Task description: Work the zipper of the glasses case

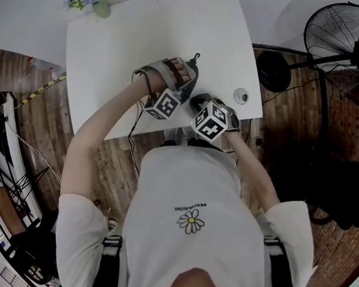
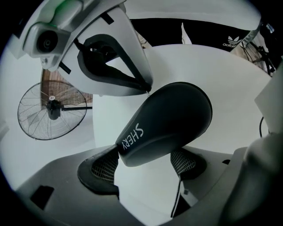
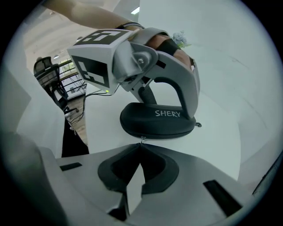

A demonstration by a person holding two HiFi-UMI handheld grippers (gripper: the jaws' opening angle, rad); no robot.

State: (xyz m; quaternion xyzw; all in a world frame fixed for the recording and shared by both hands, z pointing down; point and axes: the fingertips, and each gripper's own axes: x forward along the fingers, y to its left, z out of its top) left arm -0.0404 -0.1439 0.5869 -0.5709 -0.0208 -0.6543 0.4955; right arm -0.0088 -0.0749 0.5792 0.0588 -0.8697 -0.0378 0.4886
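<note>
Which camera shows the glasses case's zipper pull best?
Right gripper view: the zipper pull sits pinched in the right tongs, against the glasses case. Left gripper view hides it behind those tongs; head view: too small.

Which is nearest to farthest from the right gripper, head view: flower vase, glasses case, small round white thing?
1. glasses case: at the fingers of the right gripper, which pinch its zipper pull.
2. small round white thing: just to the right.
3. flower vase: far left corner.

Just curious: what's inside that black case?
Nothing inside shows: the glasses case looks closed, so only its black shell is visible. Whether glasses are in it is hidden.
</note>
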